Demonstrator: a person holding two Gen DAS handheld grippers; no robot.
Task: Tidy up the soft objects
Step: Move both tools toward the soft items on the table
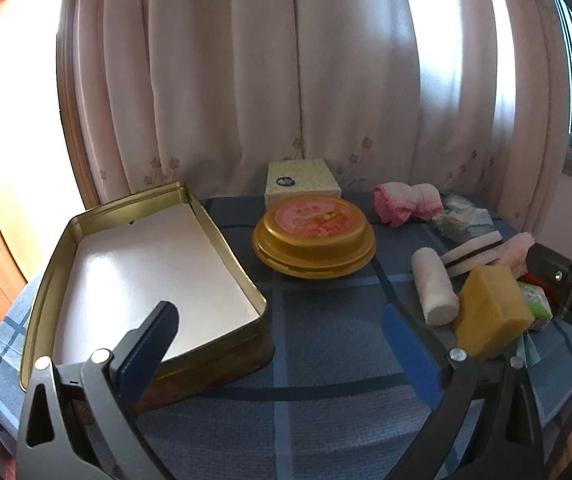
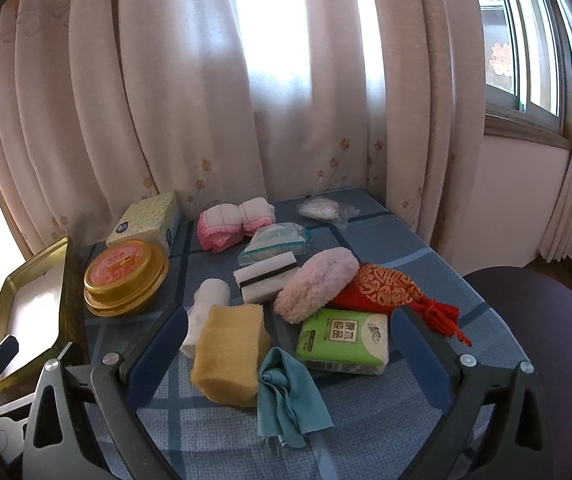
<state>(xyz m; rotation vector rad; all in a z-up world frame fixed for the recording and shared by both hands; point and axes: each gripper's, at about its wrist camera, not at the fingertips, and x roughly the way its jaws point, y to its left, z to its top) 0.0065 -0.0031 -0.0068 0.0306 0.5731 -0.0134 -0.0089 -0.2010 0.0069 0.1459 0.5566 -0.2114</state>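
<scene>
An open gold tin (image 1: 146, 264) with a bare white floor sits at the table's left, also in the right wrist view (image 2: 34, 308). My left gripper (image 1: 280, 320) is open and holds nothing, its left finger over the tin's near corner. To the right lies a pile of soft things: yellow sponge (image 2: 230, 352), teal cloth (image 2: 286, 392), green tissue pack (image 2: 346, 340), fluffy pink pad (image 2: 316, 284), red pouch (image 2: 386, 288), white roll (image 2: 210, 300), striped white sponge (image 2: 266, 280) and pink cloth (image 2: 234, 224). My right gripper (image 2: 290, 320) hovers open just before the sponge and tissue pack.
A round gold container with a pink lid (image 1: 314, 236) and a yellow tissue box (image 1: 302, 186) stand behind the tin. A teal wipes packet (image 2: 274, 240) and a plastic bag (image 2: 322, 208) lie further back. Curtains hang behind the blue plaid table (image 2: 366, 420); a purple chair (image 2: 546, 320) stands right.
</scene>
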